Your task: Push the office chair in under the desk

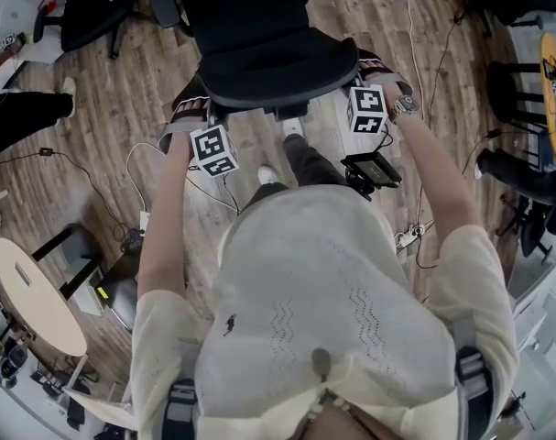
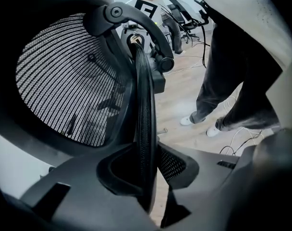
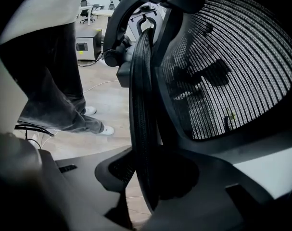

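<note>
The black office chair point(image 1: 250, 44) stands right in front of me on the wood floor, its seat pointing away. My left gripper point(image 1: 207, 110) grips the left side of the backrest's top edge and my right gripper point(image 1: 357, 70) the right side. In the left gripper view the backrest's mesh rim point(image 2: 145, 105) runs upright between the jaws of the left gripper point(image 2: 148, 177), and the pads press on it. The right gripper view shows the same rim point(image 3: 142, 105) clamped by the right gripper point(image 3: 146, 177). No desk shows clearly in any view.
Cables point(image 1: 94, 186) and a power strip point(image 1: 410, 236) lie on the floor beside my feet. At the lower left is a round beige table point(image 1: 35, 296). Another person's legs point(image 1: 21, 108) and another chair point(image 1: 94, 7) are at the upper left, more chairs at the right edge.
</note>
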`<state>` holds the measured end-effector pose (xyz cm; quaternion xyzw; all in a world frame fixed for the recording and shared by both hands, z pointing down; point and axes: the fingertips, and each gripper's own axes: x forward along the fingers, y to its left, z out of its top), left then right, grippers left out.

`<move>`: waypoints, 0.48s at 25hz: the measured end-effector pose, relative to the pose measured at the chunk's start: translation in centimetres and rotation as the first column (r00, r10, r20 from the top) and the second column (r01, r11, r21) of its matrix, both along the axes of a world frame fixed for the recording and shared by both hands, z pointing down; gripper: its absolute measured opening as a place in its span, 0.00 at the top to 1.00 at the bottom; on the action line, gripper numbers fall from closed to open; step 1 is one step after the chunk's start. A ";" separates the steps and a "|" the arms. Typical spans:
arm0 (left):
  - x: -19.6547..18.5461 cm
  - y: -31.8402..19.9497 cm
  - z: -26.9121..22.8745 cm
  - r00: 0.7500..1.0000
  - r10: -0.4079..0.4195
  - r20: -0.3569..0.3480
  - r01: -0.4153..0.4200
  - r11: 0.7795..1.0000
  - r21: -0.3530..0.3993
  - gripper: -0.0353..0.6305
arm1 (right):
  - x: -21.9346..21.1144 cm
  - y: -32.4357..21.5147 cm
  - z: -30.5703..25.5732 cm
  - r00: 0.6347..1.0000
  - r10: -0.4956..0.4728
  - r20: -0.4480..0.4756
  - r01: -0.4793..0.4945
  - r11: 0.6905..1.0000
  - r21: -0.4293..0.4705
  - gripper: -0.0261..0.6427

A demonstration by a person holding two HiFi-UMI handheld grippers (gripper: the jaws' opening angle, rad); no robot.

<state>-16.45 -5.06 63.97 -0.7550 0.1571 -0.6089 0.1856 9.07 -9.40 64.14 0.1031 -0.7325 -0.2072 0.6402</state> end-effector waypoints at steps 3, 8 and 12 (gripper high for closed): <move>-0.2 -0.7 -0.3 1.000 -0.005 0.014 0.004 1.000 0.013 0.76 | -0.2 -0.5 -0.2 1.000 0.001 -0.003 -0.001 1.000 0.011 0.78; -0.9 -1.8 -0.4 0.999 -0.028 0.047 0.026 0.999 0.036 0.77 | -0.8 -1.1 -0.2 1.000 0.003 -0.008 -0.002 1.000 0.017 0.78; -1.3 -2.6 -0.7 0.998 -0.033 0.051 0.032 0.999 0.018 0.77 | -1.2 -2.2 -0.5 1.000 -0.003 -0.011 0.003 1.000 0.016 0.78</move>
